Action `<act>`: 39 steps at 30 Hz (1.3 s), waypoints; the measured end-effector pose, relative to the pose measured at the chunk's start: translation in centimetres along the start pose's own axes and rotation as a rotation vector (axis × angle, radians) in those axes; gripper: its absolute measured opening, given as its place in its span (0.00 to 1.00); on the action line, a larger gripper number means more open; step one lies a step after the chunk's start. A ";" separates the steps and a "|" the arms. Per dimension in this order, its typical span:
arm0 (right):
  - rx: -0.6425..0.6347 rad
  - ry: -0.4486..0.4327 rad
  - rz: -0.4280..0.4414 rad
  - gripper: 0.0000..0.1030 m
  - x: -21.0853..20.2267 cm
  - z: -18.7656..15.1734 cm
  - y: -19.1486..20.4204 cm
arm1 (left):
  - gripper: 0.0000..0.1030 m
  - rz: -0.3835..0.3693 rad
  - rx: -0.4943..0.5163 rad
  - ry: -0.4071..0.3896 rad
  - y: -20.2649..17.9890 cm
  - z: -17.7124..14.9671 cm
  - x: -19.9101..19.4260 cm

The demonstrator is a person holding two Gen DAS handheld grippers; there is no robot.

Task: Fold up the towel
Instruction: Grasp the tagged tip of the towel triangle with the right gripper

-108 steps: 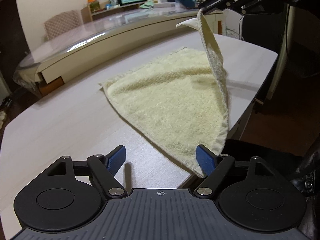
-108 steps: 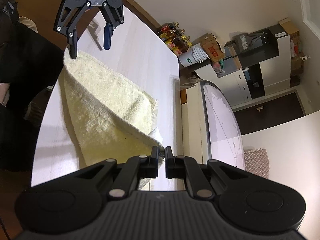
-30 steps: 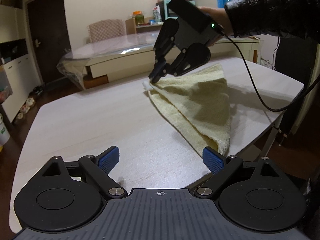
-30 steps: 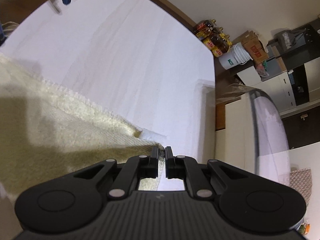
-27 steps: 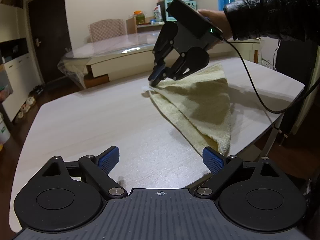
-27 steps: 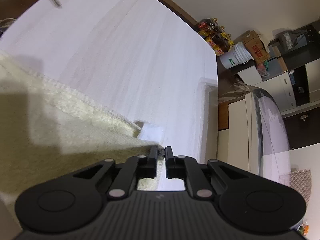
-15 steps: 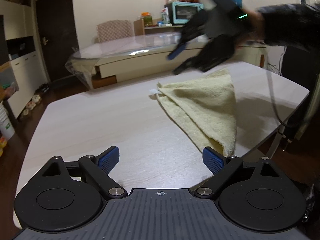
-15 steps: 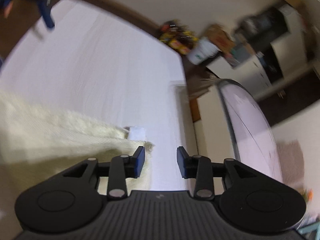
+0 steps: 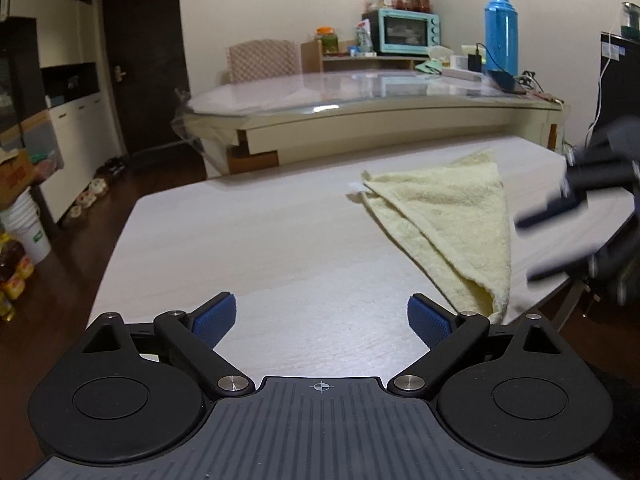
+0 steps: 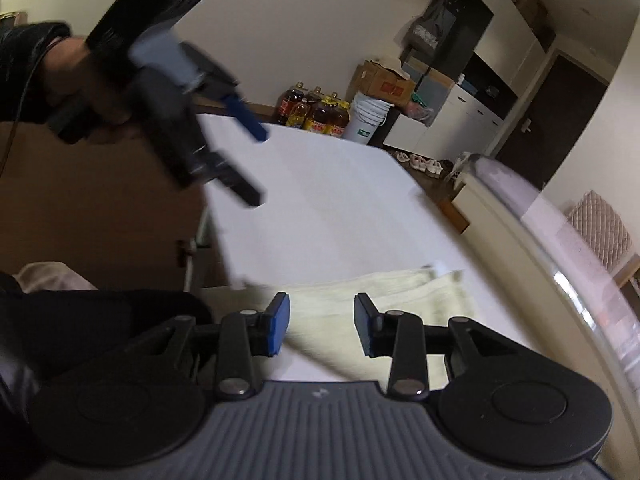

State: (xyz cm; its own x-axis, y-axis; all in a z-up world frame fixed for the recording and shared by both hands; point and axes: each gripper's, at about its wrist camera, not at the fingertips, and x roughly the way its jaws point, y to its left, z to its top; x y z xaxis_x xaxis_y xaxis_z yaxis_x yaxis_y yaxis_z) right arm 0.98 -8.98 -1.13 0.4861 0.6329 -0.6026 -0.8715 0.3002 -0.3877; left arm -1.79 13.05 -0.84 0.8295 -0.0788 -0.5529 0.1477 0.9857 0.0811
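Left gripper (image 9: 320, 316): jaws wide apart, nothing between them, held above the bare table (image 9: 260, 240) near its front edge. Towel (image 9: 452, 216): pale yellow, folded into a triangle, lying flat at the table's right side, one point close to the near edge. Right gripper (image 10: 321, 322): jaws partly apart, empty, above the towel, not touching it.

You have one towel (image 9: 452, 216) on one counter (image 9: 256, 248), two grippers, one blue flask (image 9: 501, 34), one toaster oven (image 9: 404, 32), one white bucket (image 10: 368, 118).
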 end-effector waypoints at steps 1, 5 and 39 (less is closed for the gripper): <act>0.012 -0.001 -0.015 0.37 0.1 0.0 0.9 | 0.94 -0.003 0.002 -0.003 -0.1 -0.1 -0.2; 0.029 0.017 -0.070 0.31 1.2 0.2 2.2 | 0.96 -0.017 0.007 -0.016 -0.3 -0.4 -1.1; -0.137 0.017 -0.025 0.11 2.0 0.8 4.4 | 0.98 -0.065 0.075 -0.040 -0.4 1.0 -0.3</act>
State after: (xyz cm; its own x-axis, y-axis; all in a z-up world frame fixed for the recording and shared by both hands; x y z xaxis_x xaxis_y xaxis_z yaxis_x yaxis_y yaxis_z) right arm -1.91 -5.85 -3.44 0.5099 0.6141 -0.6025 -0.8425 0.2149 -0.4939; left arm -1.61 12.57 0.12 0.8377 -0.1492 -0.5254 0.2402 0.9646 0.1090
